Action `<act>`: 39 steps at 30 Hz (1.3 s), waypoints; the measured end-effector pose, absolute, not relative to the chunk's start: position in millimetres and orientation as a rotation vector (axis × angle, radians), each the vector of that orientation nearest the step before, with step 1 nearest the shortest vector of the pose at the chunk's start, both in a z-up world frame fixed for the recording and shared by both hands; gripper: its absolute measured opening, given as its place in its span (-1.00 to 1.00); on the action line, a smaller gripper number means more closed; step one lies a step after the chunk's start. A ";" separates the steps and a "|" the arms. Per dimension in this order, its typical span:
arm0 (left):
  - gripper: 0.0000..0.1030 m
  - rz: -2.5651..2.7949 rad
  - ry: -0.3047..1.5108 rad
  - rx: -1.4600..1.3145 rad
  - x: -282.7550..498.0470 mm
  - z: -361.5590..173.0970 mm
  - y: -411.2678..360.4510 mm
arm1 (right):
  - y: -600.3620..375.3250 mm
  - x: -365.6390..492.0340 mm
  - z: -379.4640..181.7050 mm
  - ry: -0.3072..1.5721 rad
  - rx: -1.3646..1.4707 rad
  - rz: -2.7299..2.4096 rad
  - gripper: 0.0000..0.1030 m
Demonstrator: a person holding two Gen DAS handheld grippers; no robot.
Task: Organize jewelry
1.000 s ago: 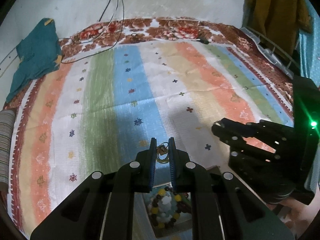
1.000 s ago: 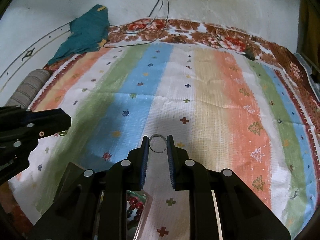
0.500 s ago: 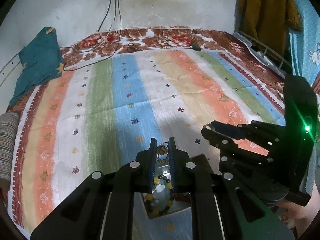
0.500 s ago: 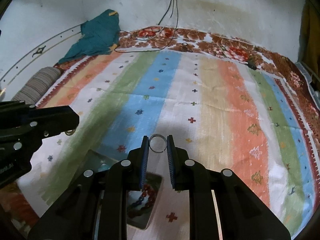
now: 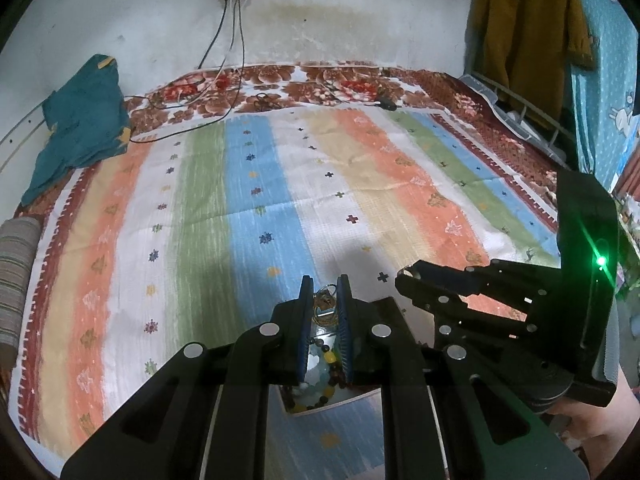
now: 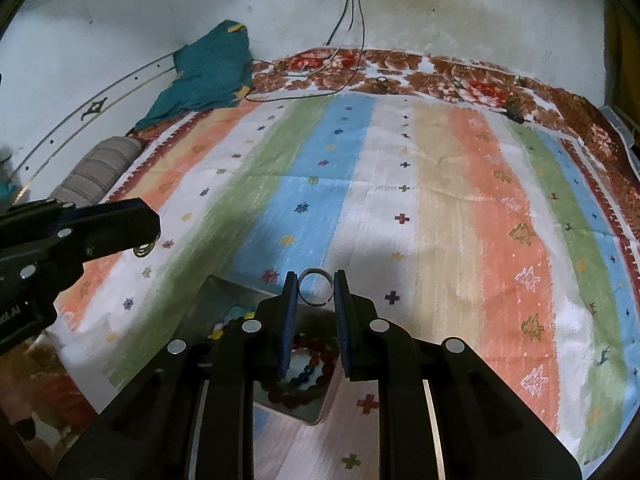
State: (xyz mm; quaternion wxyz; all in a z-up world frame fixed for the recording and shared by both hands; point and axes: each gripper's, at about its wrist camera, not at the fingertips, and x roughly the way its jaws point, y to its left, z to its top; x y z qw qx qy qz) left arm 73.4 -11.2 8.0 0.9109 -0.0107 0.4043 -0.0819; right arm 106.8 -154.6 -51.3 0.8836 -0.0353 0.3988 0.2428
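My left gripper (image 5: 325,285) is shut on a small gold-coloured jewelry piece (image 5: 324,307), which sits between its blue pads. In the right wrist view that same piece (image 6: 143,249) hangs under the left gripper's tip at the left edge. My right gripper (image 6: 316,280) is shut on a plain silver ring (image 6: 316,287), held upright by its sides. Both grippers hover over a shallow metal box (image 6: 224,294) on the striped bedspread. The box holds a multicoloured bead bracelet (image 5: 318,376) and a dark red bead bracelet (image 6: 306,380). The right gripper's tip (image 5: 406,276) shows at the right of the left wrist view.
A striped bedspread (image 5: 280,184) covers the bed. A teal cloth (image 5: 80,120) and a striped bolster (image 6: 100,172) lie at the far left. Cables (image 5: 224,60) run from a wall socket onto the bed's head. A yellow garment (image 5: 528,32) hangs above a metal rack at the right.
Both grippers have drawn back from the wall with their pieces still held. The wall socket has come into view, and more of the box shows under the fingers.
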 end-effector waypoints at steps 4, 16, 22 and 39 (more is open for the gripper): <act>-0.77 -0.179 0.848 -0.032 70.0 6.2 -12.6 | -152.6 102.4 -53.9 0.852 -0.051 0.544 -0.63; -0.51 -0.145 0.885 -0.082 66.6 1.1 -3.7 | -161.1 93.5 -54.0 0.844 -0.067 0.503 -0.10; -0.24 -0.134 0.879 -0.078 56.2 1.6 -1.7 | -174.9 82.7 -48.2 0.823 -0.064 0.476 0.03; 0.49 -0.152 0.855 -0.050 16.6 1.8 -1.7 | -193.3 50.1 -35.6 0.757 -0.065 0.452 0.54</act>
